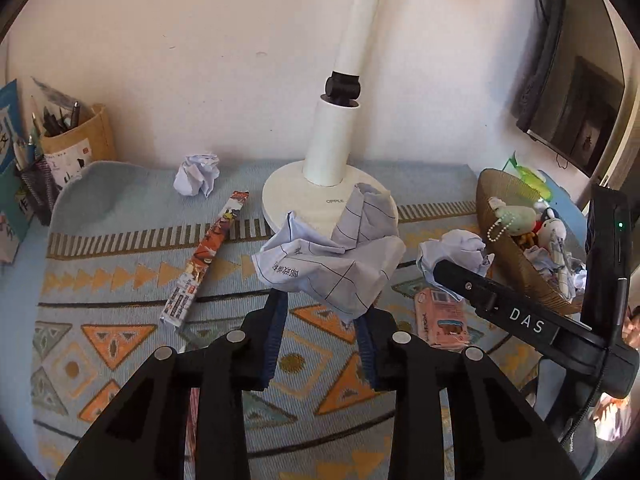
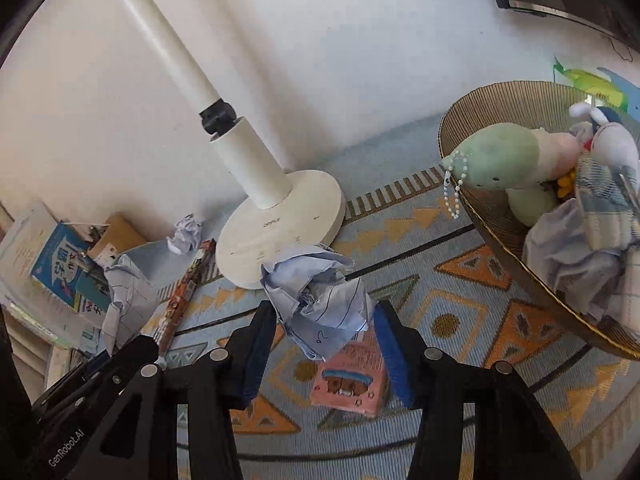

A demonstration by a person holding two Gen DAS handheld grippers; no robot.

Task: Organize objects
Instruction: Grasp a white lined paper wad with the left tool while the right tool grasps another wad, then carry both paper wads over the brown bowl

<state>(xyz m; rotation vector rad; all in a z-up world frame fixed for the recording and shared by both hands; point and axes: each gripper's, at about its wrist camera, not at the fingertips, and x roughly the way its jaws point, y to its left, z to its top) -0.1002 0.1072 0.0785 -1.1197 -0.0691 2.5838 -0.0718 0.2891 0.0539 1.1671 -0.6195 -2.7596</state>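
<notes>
Crumpled paper [image 2: 320,300] between right claw [image 2: 324,328] pads, above pink packet [image 2: 348,388].

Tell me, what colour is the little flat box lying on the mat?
Pink, with a blue stripe: the little box shows best in the right wrist view.

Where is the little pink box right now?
The pink box lies flat on the patterned mat, low in the right wrist view, just under the right gripper and its crumpled paper.

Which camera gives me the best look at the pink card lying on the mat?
The right wrist view. There the pink card lies flat on the mat between the gripper's fingers, its top edge hidden by crumpled paper. In the left wrist view the card sits off to the side, partly covered by the other gripper.
</notes>
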